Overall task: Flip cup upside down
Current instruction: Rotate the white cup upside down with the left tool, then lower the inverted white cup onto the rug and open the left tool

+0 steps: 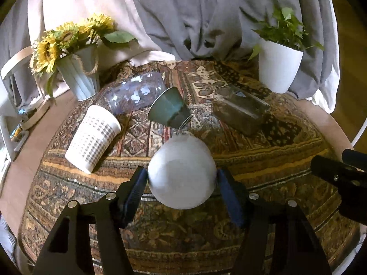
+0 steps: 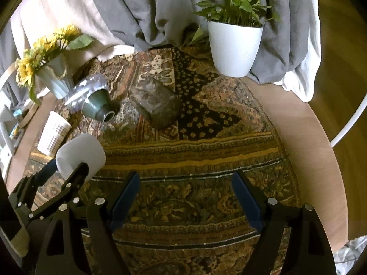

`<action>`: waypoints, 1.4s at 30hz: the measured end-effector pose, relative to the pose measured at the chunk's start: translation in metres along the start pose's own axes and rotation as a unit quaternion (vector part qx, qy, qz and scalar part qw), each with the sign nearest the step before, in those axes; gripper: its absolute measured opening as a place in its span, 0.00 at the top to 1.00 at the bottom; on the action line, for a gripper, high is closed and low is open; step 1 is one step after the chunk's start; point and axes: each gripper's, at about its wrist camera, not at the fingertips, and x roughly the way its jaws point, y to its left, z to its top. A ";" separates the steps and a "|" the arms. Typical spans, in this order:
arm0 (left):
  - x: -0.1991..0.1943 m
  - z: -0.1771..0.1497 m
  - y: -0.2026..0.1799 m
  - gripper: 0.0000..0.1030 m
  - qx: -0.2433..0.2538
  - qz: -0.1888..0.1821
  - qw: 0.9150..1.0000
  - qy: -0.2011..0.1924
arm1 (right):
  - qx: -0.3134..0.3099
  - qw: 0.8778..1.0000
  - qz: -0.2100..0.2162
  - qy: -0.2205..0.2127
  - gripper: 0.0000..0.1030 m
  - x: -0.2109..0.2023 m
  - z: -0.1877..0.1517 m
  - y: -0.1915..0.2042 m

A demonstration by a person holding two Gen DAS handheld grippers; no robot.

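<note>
Left gripper (image 1: 182, 178) clamped on white cup (image 1: 182, 171), held above patterned cloth (image 1: 263, 160), base toward camera. Right gripper (image 2: 185, 197) spread wide, holding nothing. Judged mid-flip: next, rotate wrist until the rim faces down, lower onto cloth, release.

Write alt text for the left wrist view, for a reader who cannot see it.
The left gripper grips a white cup between its jaws above a patterned tablecloth. Behind it lie a dotted paper cup, a green ceramic cup and two glass jars, between a sunflower vase and a potted plant.
</note>
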 end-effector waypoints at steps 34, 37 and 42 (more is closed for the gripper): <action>-0.033 0.065 0.034 0.01 0.004 0.031 0.998 -0.057 | 0.048 0.997 -0.002 -0.055 0.11 -0.026 0.042 0.013; -0.055 0.073 0.050 0.00 -0.007 0.042 0.996 -0.081 | 0.048 0.996 0.002 -0.077 0.09 -0.044 0.048 0.022; -0.085 0.083 0.071 0.00 -0.008 0.058 0.992 -0.108 | 0.035 0.993 0.014 -0.115 0.07 -0.074 0.054 0.043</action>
